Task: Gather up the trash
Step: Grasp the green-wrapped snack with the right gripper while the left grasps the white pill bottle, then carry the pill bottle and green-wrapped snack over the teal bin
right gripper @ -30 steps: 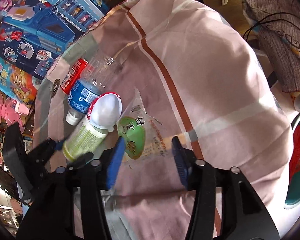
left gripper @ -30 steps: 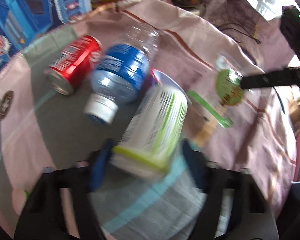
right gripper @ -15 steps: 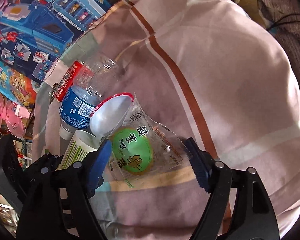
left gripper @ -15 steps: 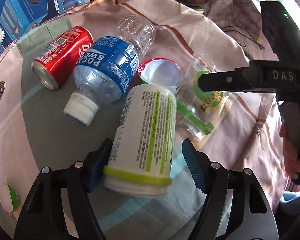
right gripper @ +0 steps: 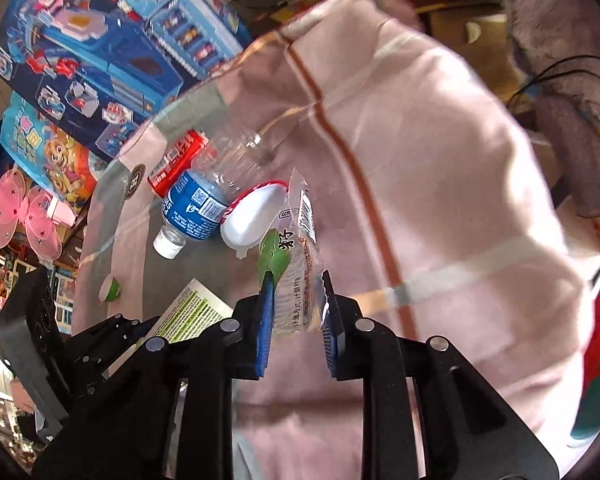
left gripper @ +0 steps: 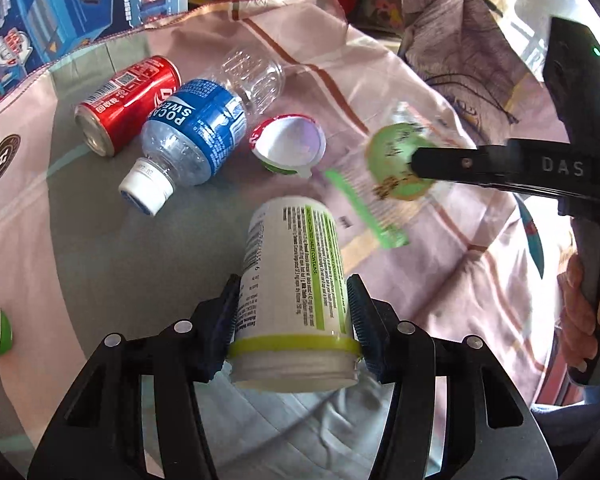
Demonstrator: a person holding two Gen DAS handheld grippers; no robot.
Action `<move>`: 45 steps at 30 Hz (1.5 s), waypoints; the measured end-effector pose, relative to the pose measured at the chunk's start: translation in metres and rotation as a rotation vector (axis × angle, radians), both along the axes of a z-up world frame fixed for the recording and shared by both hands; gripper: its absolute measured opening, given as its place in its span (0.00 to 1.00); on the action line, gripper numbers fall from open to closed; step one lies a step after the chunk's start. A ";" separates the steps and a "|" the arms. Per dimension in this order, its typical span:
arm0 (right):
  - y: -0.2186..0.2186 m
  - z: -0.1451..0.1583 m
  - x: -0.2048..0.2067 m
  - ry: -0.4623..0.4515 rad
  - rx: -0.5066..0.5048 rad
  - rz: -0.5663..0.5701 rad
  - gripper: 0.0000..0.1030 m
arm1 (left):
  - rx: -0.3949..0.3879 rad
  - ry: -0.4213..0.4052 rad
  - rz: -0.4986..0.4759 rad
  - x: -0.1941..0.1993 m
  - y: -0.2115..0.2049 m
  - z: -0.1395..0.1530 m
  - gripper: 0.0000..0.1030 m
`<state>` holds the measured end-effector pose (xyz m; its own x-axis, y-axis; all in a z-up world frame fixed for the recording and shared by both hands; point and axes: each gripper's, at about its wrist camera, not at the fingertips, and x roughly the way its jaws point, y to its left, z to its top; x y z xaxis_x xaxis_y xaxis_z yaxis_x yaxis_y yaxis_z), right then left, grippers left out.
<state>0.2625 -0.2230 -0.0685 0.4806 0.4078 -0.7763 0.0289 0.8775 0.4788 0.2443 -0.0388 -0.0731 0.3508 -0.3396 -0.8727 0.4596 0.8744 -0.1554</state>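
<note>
Pink cloth with brown and pale stripes (left gripper: 340,92) covered the counter where you worked, and toy boxes (right gripper: 88,44) stood behind it.

You were at the picking-up step, with both hands busy at once. Your left tool (left gripper: 292,320) was closing on the white tub with the green label (left gripper: 296,280), and its blue pads sat against the tub's two sides. Your right tool (right gripper: 296,304) was closing too, with the clear snack wrapper with the green circle (right gripper: 296,248) pinched between its pads. In the left view that wrapper looked blurred and seemed to hang off the cloth.

More trash lay near the far edge of the cloth: a red soda can (left gripper: 128,100), a blue-label plastic bottle (left gripper: 196,136) touching it, and a peeled-off foil lid (left gripper: 288,144) just beside the bottle. A small green and white cap (left gripper: 0,332) sat well apart on the left.

Next, I think you had to squeeze both tools tight, then lift them up. The tub was smooth and round, so it could slip. The wrapper was thin and floppy, so it could slide out. No bin was clearly in view, so you needed to find one.
</note>
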 end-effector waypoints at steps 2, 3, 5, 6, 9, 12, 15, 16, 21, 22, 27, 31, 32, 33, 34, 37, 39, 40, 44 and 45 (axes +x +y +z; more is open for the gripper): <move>-0.014 0.007 -0.014 -0.014 0.002 -0.022 0.20 | -0.011 -0.005 0.006 -0.006 -0.003 0.006 0.53; -0.020 0.010 -0.021 -0.020 0.002 -0.033 0.20 | -0.016 -0.010 0.006 -0.010 -0.005 0.009 0.53; -0.035 0.017 -0.034 -0.032 -0.001 -0.062 0.20 | -0.025 -0.021 -0.002 -0.016 -0.012 0.016 0.53; -0.040 0.019 -0.040 -0.036 -0.002 -0.074 0.20 | -0.028 -0.030 -0.009 -0.020 -0.018 0.021 0.52; -0.063 0.026 -0.060 -0.051 -0.004 -0.116 0.20 | -0.030 -0.052 -0.028 -0.032 -0.035 0.031 0.52; -0.082 0.031 -0.079 -0.065 -0.005 -0.146 0.20 | -0.040 -0.064 -0.053 -0.043 -0.052 0.037 0.50; -0.102 0.034 -0.096 -0.076 -0.002 -0.175 0.20 | -0.031 -0.090 -0.089 -0.055 -0.074 0.043 0.49; -0.108 0.034 -0.101 -0.078 0.001 -0.184 0.20 | -0.027 -0.091 -0.096 -0.058 -0.079 0.043 0.50; -0.127 0.031 -0.119 -0.079 0.022 -0.207 0.20 | -0.007 -0.079 -0.123 -0.071 -0.101 0.041 0.49; -0.131 0.030 -0.122 -0.079 0.028 -0.211 0.20 | -0.003 -0.081 -0.128 -0.073 -0.105 0.041 0.49; -0.147 0.028 -0.135 -0.088 0.048 -0.237 0.20 | 0.017 -0.097 -0.156 -0.081 -0.122 0.046 0.49; -0.166 0.029 -0.147 -0.106 0.059 -0.273 0.20 | 0.026 -0.112 -0.192 -0.086 -0.142 0.054 0.49; -0.171 0.029 -0.150 -0.109 0.062 -0.283 0.20 | 0.027 -0.116 -0.205 -0.087 -0.149 0.056 0.49; -0.179 0.029 -0.155 -0.113 0.065 -0.298 0.20 | 0.028 -0.122 -0.220 -0.089 -0.157 0.059 0.49; -0.186 0.029 -0.159 -0.117 0.065 -0.311 0.20 | 0.030 -0.127 -0.234 -0.091 -0.165 0.061 0.49; -0.208 0.029 -0.172 -0.123 0.055 -0.358 0.20 | 0.031 -0.137 -0.278 -0.096 -0.190 0.065 0.49; -0.226 0.029 -0.184 -0.128 0.048 -0.396 0.20 | 0.034 -0.142 -0.310 -0.100 -0.211 0.067 0.49; -0.235 0.029 -0.189 -0.129 0.047 -0.413 0.20 | 0.034 -0.144 -0.326 -0.102 -0.221 0.068 0.49; -0.274 0.022 -0.215 -0.119 0.046 -0.495 0.20 | 0.037 -0.151 -0.390 -0.112 -0.261 0.070 0.49; -0.281 0.020 -0.220 -0.114 0.045 -0.510 0.20 | 0.038 -0.152 -0.408 -0.114 -0.271 0.070 0.50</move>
